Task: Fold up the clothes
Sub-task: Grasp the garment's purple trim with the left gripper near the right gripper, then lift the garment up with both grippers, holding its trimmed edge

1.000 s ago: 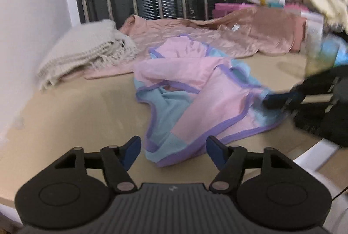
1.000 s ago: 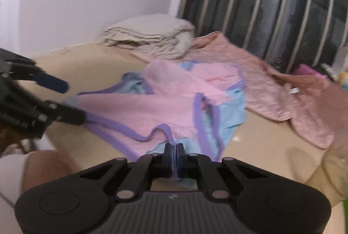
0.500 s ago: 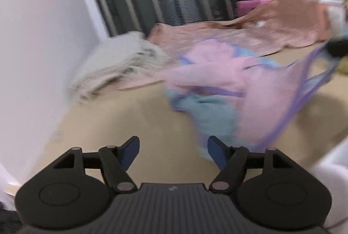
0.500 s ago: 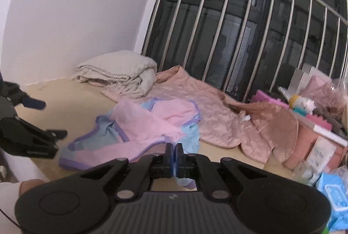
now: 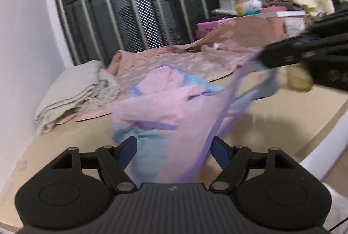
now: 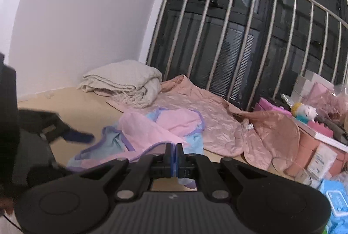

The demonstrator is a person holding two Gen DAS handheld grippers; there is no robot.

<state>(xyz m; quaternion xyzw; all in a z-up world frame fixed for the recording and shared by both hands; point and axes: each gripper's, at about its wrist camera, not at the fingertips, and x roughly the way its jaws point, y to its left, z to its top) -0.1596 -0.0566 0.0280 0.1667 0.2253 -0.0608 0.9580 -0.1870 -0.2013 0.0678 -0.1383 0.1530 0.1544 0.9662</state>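
Over the bench [image 5: 65, 142]: lifting the pink garment [image 5: 165, 107].
My right gripper [image 6: 174, 154] pinches its purple hem; my left gripper [image 5: 174, 148], fingers just opened wider around loose cloth, must close next.

- The tan surface [image 6: 71, 103] ran from a white wall to a window with metal bars.
- A folded beige knitted blanket [image 6: 126, 81] lay on it in the corner, its edge on the pink quilted garment [image 6: 208, 116] spread along the bars.
- The pink and blue garment with purple trim [image 6: 152, 129] lay crumpled in front of the quilted one, one edge lifted off the surface.
- Pink boxes [image 6: 269, 103], a plush toy [image 6: 304, 112] and packets [image 6: 322, 157] crowded the far end.
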